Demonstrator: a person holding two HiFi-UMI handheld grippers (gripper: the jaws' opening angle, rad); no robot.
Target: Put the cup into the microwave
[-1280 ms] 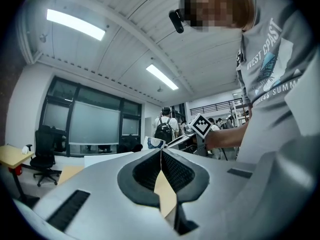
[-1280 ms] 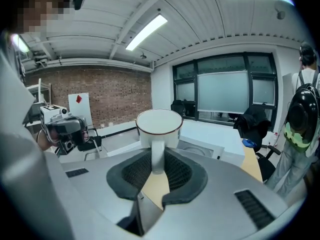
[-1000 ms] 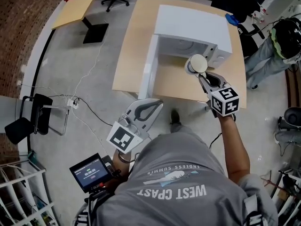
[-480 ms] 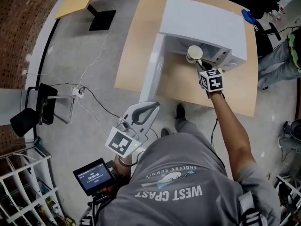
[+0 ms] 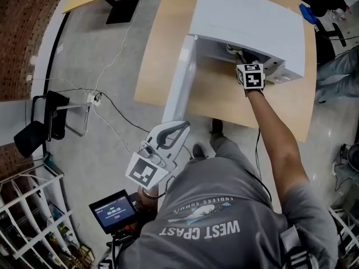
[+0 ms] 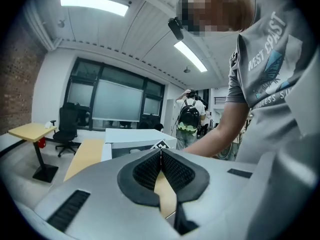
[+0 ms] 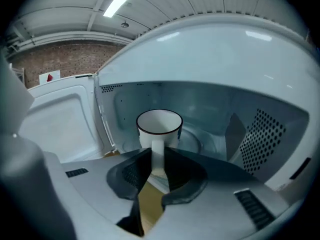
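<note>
Fingers (image 7: 131,174) of right gripper (image 7: 157,156) pinch cup (image 7: 159,126) handle. Cup upright, mouth up, handle toward gripper, inside microwave (image 7: 220,64). Left gripper (image 6: 161,155) closed, empty.

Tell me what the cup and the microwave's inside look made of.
The cup looks like glazed ceramic or enamelled metal: its smooth white body and thin dark rim fit either. The microwave cavity is probably painted sheet metal, judging by its glossy pale walls and the punched holes in the side wall.
</note>
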